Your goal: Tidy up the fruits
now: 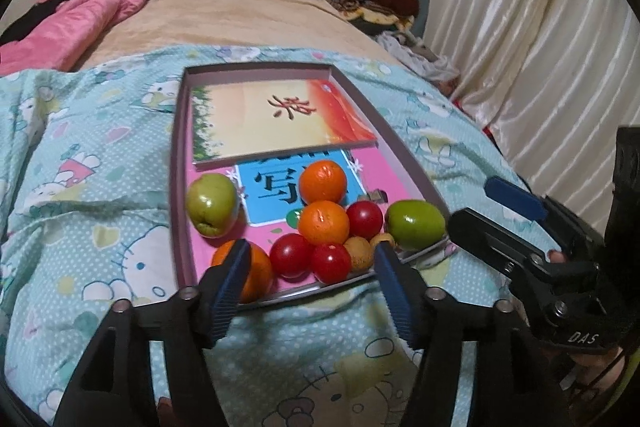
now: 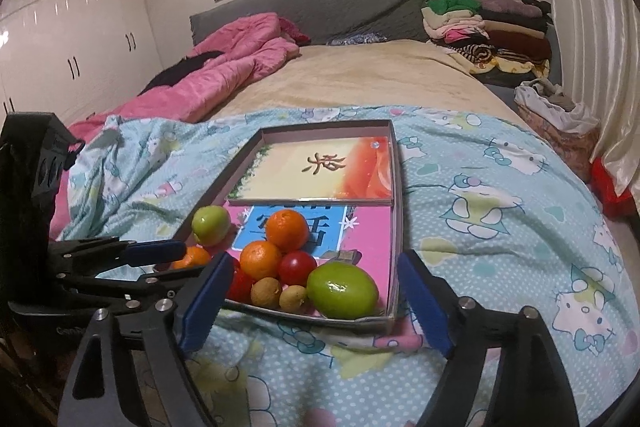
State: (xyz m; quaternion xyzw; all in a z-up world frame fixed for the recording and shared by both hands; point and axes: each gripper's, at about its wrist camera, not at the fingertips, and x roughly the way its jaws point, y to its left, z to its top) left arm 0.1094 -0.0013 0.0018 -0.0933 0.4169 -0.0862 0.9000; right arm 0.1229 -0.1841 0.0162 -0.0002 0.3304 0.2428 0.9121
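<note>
Looking at the tray (image 1: 180,187) on the bed, all the fruit is already bunched at the near end, on top of the pink and blue booklet, so what's left is tidying, I reckon

Going left to right in the left wrist view: a green fruit (image 1: 212,205) sits alone by the left wall, an orange (image 1: 256,273) is tucked in the near left corner, then two more oranges (image 1: 323,181) stacked in the middle with three red tomatoes (image 1: 291,254) around them, two small brown longans (image 1: 357,253), and a second green fruit (image 1: 414,225) at the near right corner

My left gripper (image 1: 308,259) hangs over the near rim with its jaws about halfway apart and nothing in them. One jaw is right in front of that corner orange, can't tell if it touches. My right gripper (image 2: 316,287) has its jaws spread wide, framing the right green fruit, also empty

How I'd do it: pick the outer pieces first, since the middle pile looks ready to roll. Come down straight over one fruit, close gently on the tomatoes as they'd squash, and watch the soft bedding, the tray could tip
</note>
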